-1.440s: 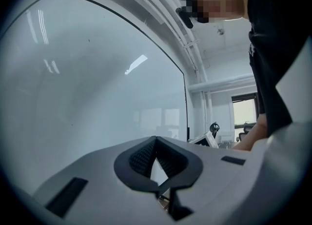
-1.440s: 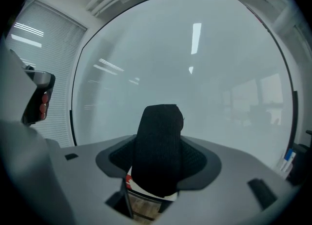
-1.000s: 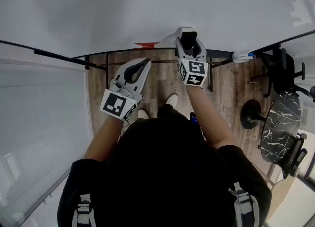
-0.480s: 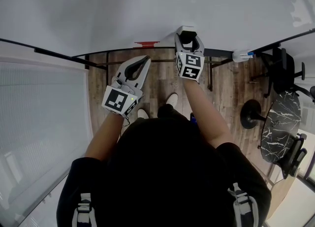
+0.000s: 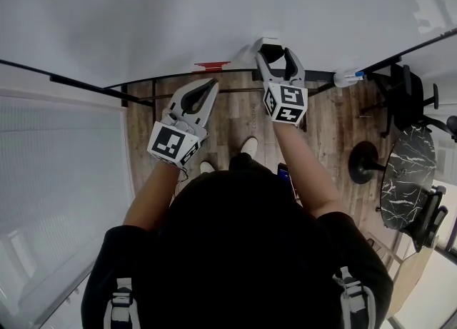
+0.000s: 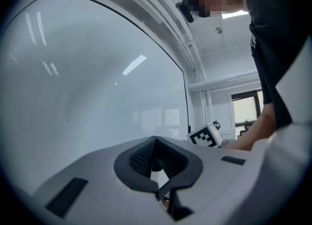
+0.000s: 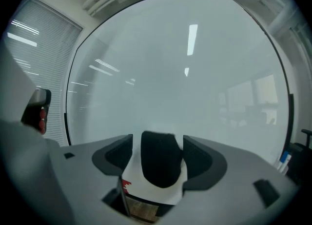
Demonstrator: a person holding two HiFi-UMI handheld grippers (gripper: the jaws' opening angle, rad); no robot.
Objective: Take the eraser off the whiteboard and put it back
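Observation:
The eraser (image 5: 270, 50), black on top with a white body, sits against the whiteboard (image 5: 214, 6) just above its lower edge. My right gripper (image 5: 274, 53) straddles it with its jaws opening. In the right gripper view the eraser (image 7: 160, 163) stands between the dark pads (image 7: 118, 157), with a gap on each side and no pad pressing on it. My left gripper (image 5: 211, 87) hangs to the left, short of the board, shut and empty. Its ribbed pads (image 6: 142, 156) meet at the tips in the left gripper view.
A small red thing (image 5: 213, 66) lies at the board's lower edge, left of the eraser. A spray bottle (image 5: 350, 77) sits further right along that edge. Office chairs (image 5: 407, 99) and a marble-topped table (image 5: 403, 185) stand on the wooden floor at right. Window blinds (image 5: 57, 156) fill the left.
The right gripper's jaws have spread away from the eraser, which stays on the board. The right hand has shifted a little. The left gripper has kept still.

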